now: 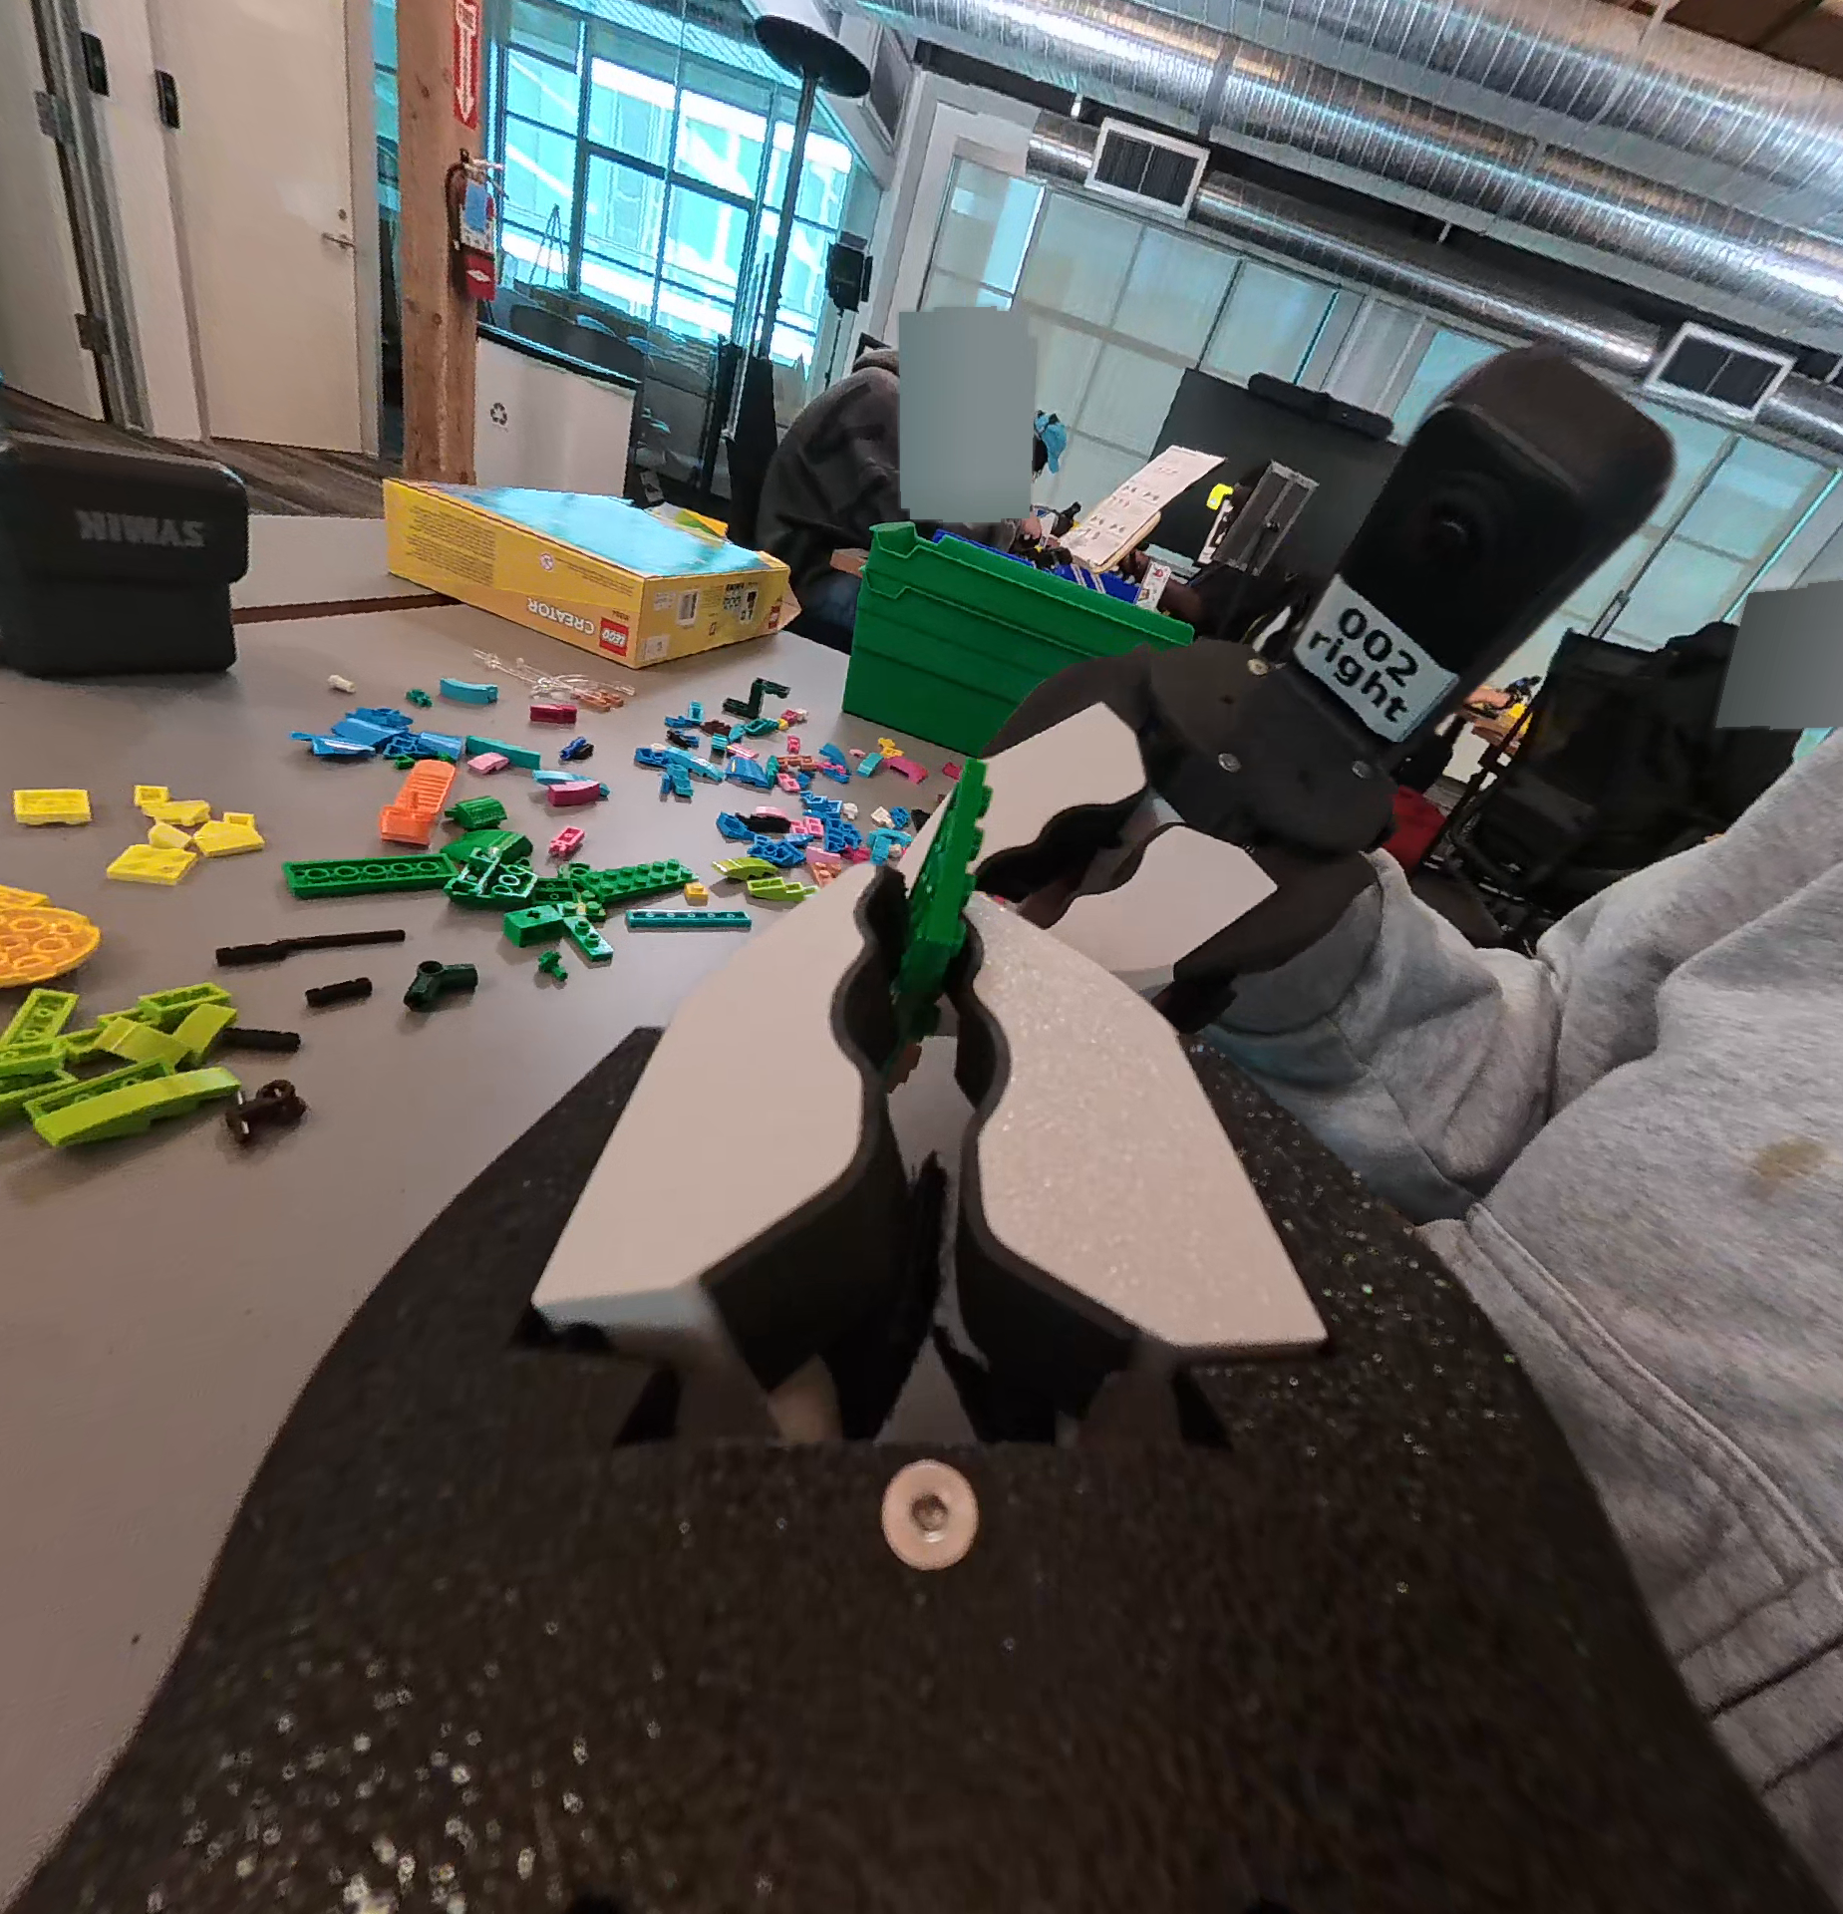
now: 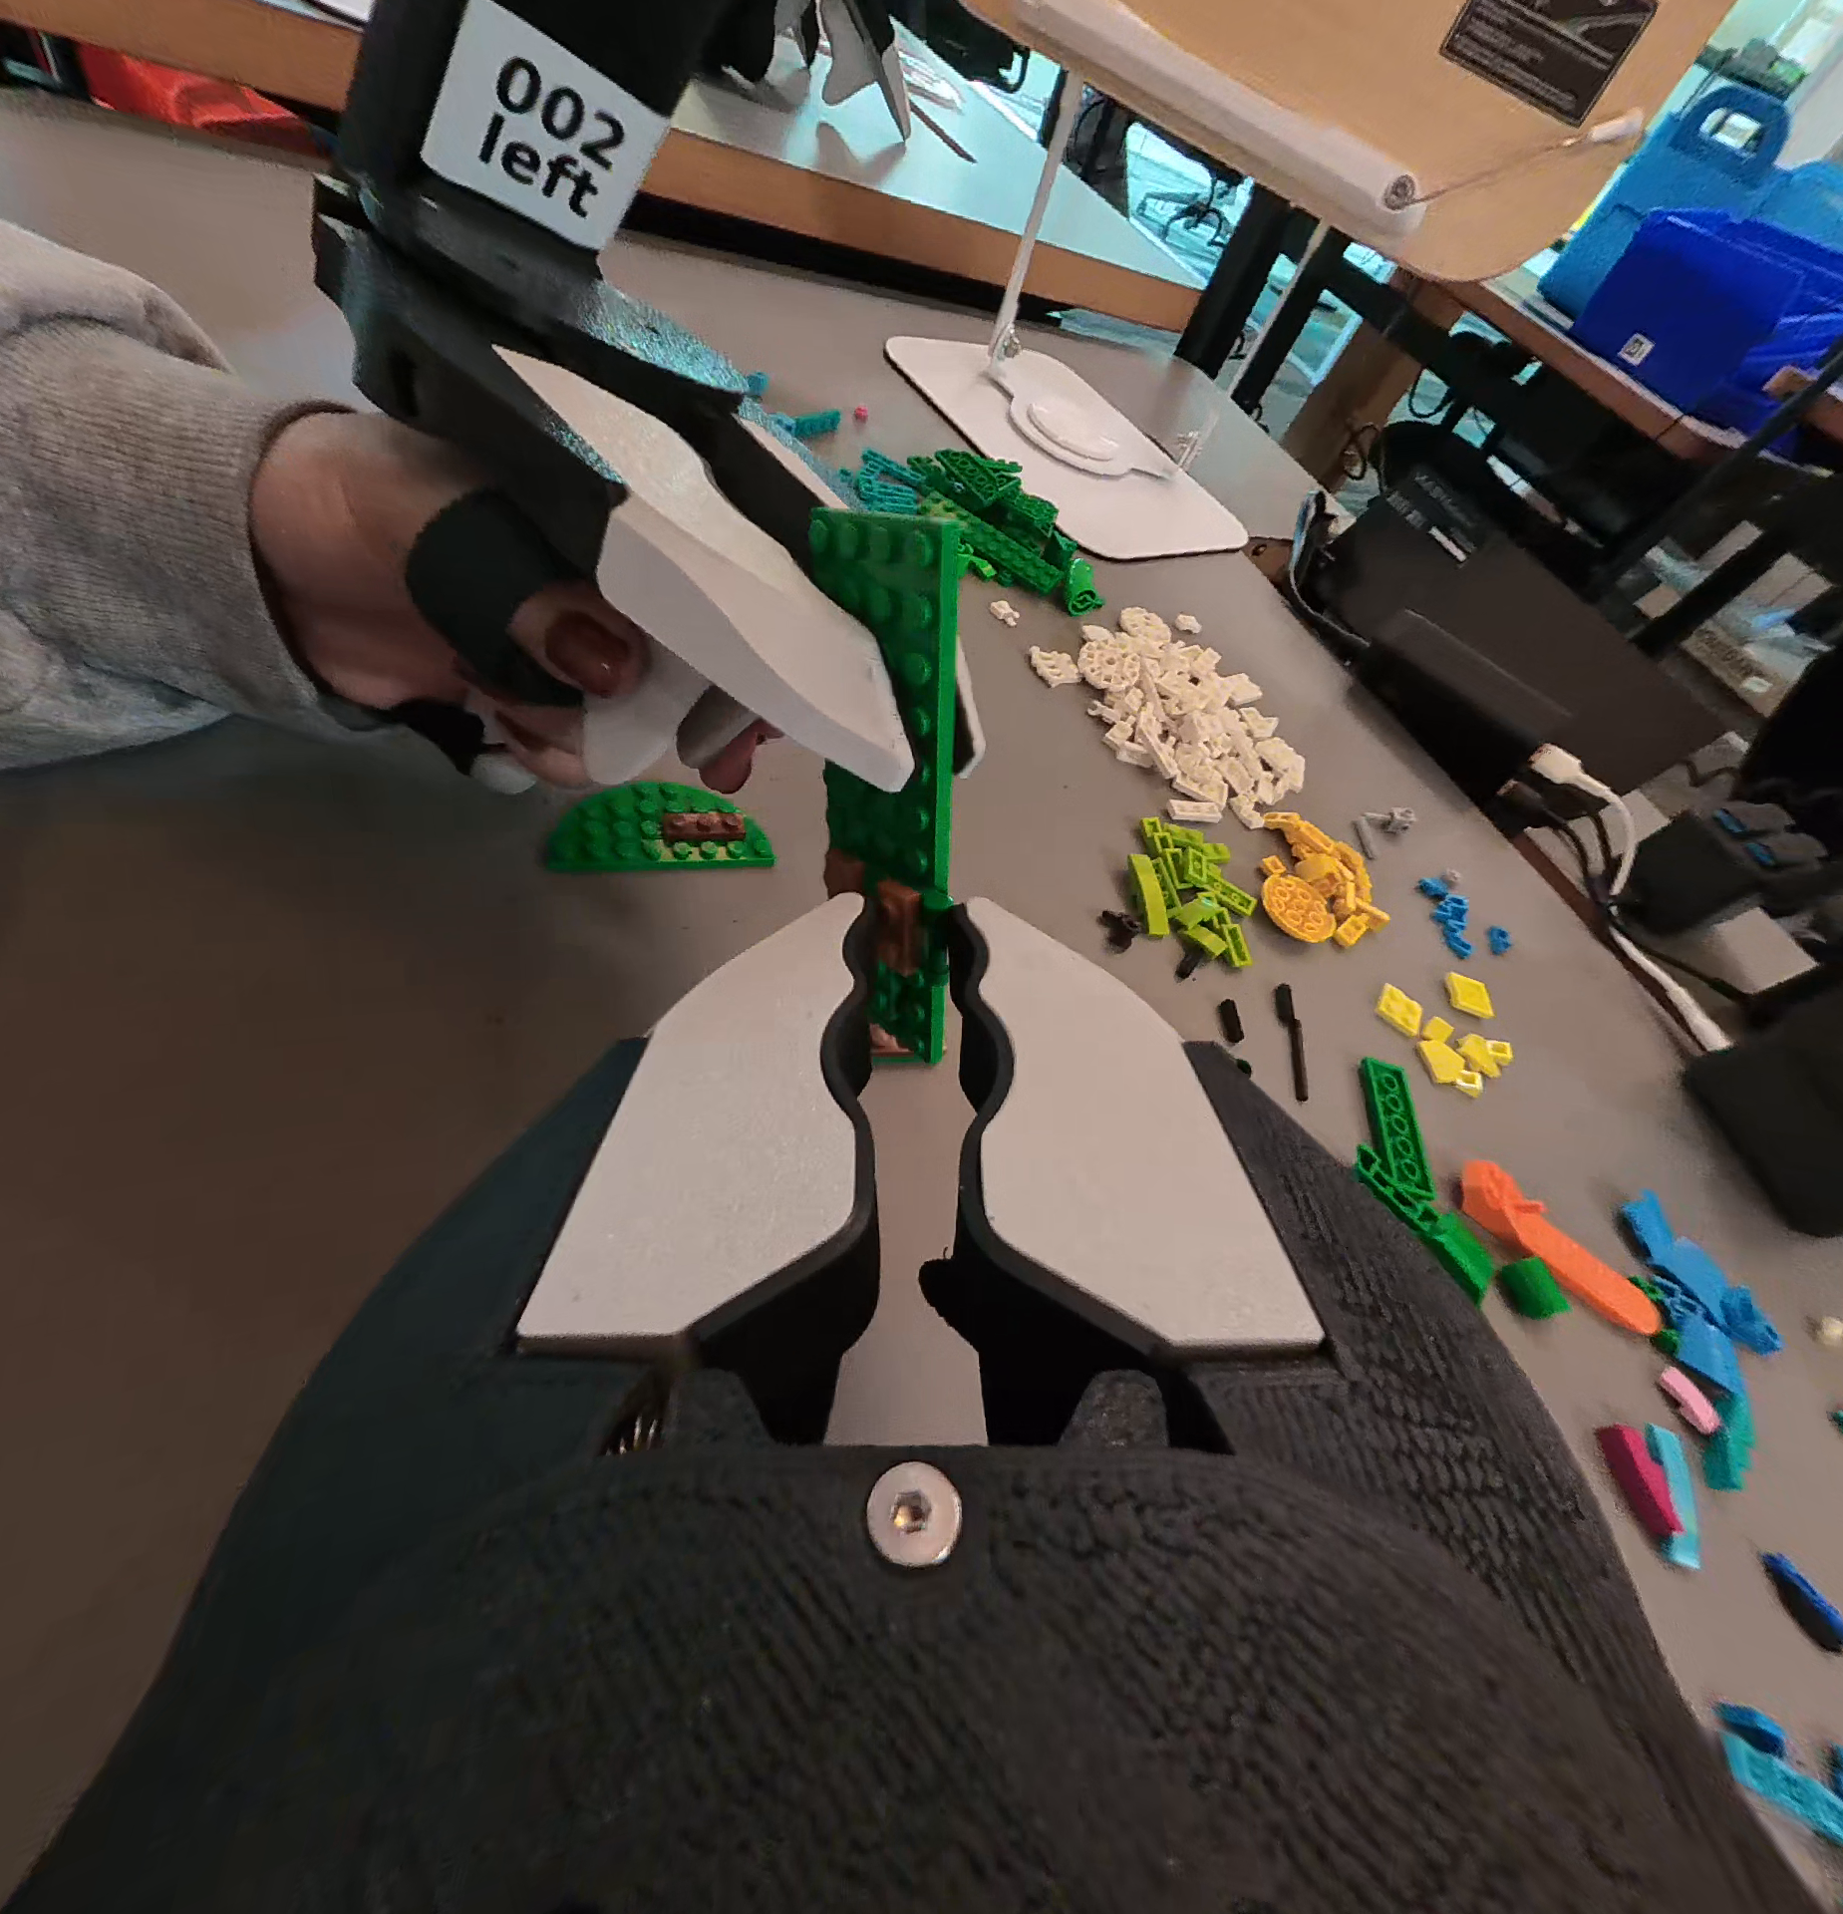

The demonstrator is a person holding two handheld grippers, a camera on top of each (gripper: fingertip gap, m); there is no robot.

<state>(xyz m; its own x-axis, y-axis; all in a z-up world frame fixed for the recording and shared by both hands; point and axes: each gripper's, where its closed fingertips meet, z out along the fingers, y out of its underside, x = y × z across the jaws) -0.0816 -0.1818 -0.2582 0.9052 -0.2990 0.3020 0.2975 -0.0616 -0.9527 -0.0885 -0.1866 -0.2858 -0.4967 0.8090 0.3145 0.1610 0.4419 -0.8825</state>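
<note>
A long green plate assembly point(image 2: 896, 621) with small brown pieces point(image 2: 896, 922) on it stands upright above the grey table point(image 2: 275, 1036). My left gripper point(image 2: 932, 746) comes in from the upper left and is shut on the plate's middle. In the left wrist view, its pads point(image 1: 927, 911) clamp the plate point(image 1: 948, 860) edge-on. My right gripper point(image 2: 904, 917) is shut on the plate's lower end, one pad on a brown piece and the other on the green edge. In the left wrist view the right gripper point(image 1: 1000, 839) meets the plate's far end.
A half-round green plate with a brown strip point(image 2: 658, 829) lies on the table. Piles of white point(image 2: 1176, 704), lime point(image 2: 1191, 891), orange-yellow point(image 2: 1310, 891) and blue point(image 1: 378, 730) bricks lie around. A yellow box point(image 1: 585, 570), green bins point(image 1: 958, 642) and a white stand base point(image 2: 1062, 445) sit farther back.
</note>
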